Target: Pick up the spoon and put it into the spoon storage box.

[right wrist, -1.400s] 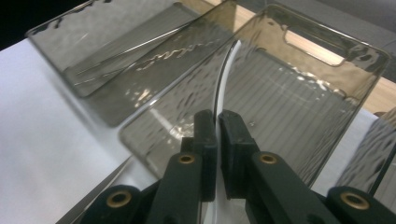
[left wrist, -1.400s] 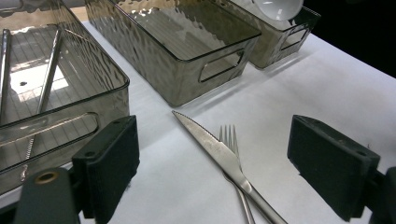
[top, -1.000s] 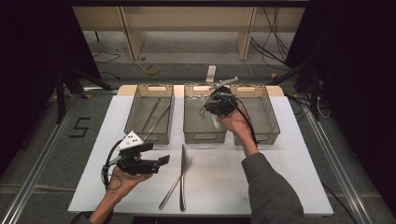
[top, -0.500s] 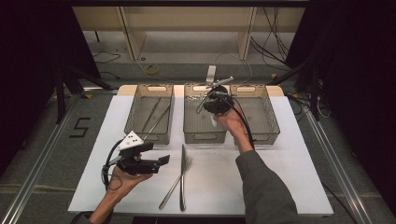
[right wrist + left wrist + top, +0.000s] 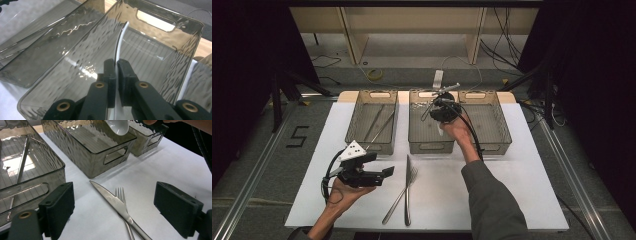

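White, thin and curved, the spoon (image 5: 119, 47) sits pinched edge-on in the right tool (image 5: 116, 68) above the middle bin (image 5: 160, 47)

The left gripper (image 5: 384, 173) is held low at the near left in an upturned hand (image 5: 343, 192), its jaws spread wide apart and pointed level to the right. The right gripper (image 5: 438, 106) is held farther off on an outstretched, sleeved forearm, its jaws pressed almost together.

black number "5" marked on the grey floor (image 5: 259, 150), left of the table
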`<state>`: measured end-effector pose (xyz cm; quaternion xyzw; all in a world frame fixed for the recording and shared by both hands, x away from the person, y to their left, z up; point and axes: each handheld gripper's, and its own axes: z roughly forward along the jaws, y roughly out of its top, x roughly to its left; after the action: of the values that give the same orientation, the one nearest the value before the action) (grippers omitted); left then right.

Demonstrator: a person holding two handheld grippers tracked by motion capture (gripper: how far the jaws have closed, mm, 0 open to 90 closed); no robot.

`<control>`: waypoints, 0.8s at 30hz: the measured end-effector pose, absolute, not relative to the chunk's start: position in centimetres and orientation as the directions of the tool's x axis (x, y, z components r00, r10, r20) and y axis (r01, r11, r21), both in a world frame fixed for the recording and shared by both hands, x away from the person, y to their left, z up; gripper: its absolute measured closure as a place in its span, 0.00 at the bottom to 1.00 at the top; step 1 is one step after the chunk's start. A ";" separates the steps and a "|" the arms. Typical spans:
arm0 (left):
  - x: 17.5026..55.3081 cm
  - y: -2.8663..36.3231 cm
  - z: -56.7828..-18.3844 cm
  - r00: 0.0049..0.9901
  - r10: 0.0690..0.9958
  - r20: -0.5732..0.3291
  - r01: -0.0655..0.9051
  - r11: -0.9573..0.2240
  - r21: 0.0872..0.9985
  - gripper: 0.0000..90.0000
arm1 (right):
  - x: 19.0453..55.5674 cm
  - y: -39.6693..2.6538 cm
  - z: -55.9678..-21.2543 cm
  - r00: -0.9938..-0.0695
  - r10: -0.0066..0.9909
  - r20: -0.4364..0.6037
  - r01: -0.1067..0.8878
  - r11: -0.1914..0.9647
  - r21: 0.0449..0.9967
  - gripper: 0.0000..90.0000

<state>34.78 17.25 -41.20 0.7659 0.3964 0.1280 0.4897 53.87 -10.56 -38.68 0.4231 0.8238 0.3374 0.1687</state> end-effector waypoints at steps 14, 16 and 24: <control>34.8 17.2 -41.2 0.653 0.732 -0.192 0.482 -0.207 0.851 0.18 | 53.9 -10.2 -39.5 -0.590 0.808 0.004 0.590 0.427 0.685 0.96; 34.8 17.2 -41.2 0.654 0.732 -0.192 0.482 -0.207 0.852 0.18 | 53.9 -10.2 -39.5 -0.587 0.809 0.006 0.594 0.426 0.683 0.96; 34.8 17.2 -41.2 0.654 0.732 -0.191 0.483 -0.210 0.850 0.18 | 53.9 -9.7 -39.8 -0.594 0.804 0.001 0.592 0.437 0.677 0.96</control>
<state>34.77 17.18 -41.21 0.7673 0.3956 0.1275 0.4884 53.86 -9.75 -39.83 0.4198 0.8316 0.3248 0.1635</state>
